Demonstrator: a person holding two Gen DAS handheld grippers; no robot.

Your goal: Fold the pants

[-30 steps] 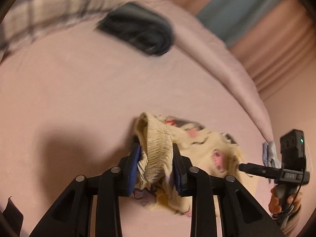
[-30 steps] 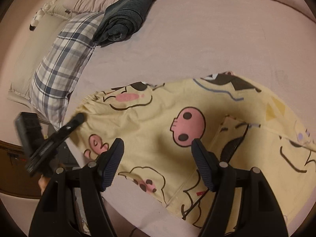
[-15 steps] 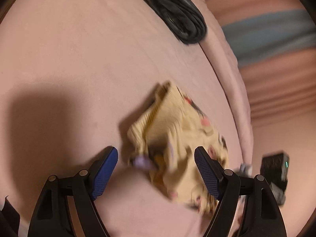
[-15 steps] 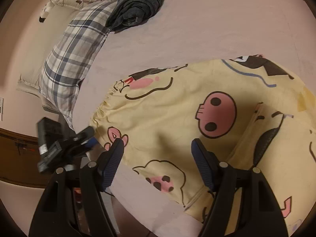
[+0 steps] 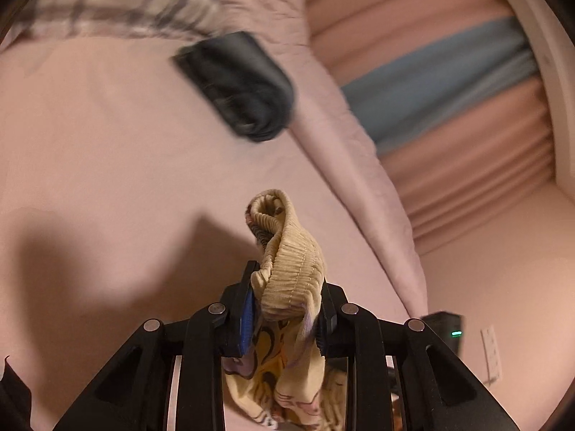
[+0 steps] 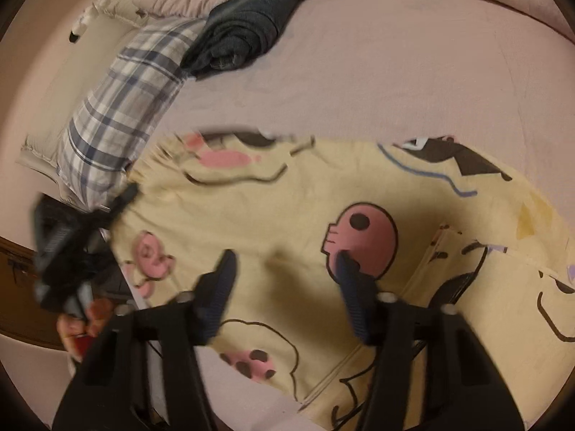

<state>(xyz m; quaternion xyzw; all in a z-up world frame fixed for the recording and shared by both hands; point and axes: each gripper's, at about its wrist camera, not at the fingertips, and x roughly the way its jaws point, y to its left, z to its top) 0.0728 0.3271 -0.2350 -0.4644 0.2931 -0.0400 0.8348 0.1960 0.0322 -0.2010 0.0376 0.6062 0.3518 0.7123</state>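
Yellow cartoon-print pants [image 6: 287,212] lie spread on the pink bed sheet [image 6: 395,72], waist toward the left edge. My left gripper [image 5: 287,280] is closing, and its blue pads press on the bunched elastic waistband [image 5: 287,248], which stands up between them and hangs below. In the right wrist view its black body [image 6: 61,251] is at the waist corner, with a hand under it. My right gripper [image 6: 284,256] hovers over the middle of the pants by the pink skull print. Its jaws are closing but still apart, with flat fabric beneath them and nothing pinched.
A dark folded garment [image 6: 248,25] rests at the head of the bed beside a plaid pillow [image 6: 122,115]. The bed's edge runs along the lower left, with dark wooden furniture [image 6: 14,287] beyond. Pink and blue curtains [image 5: 449,107] hang behind the bed.
The left gripper opened wide above the waistband, then shut on it again and lifted it. The right jaws have narrowed over the pants. The waist edge has shifted toward the pillow.
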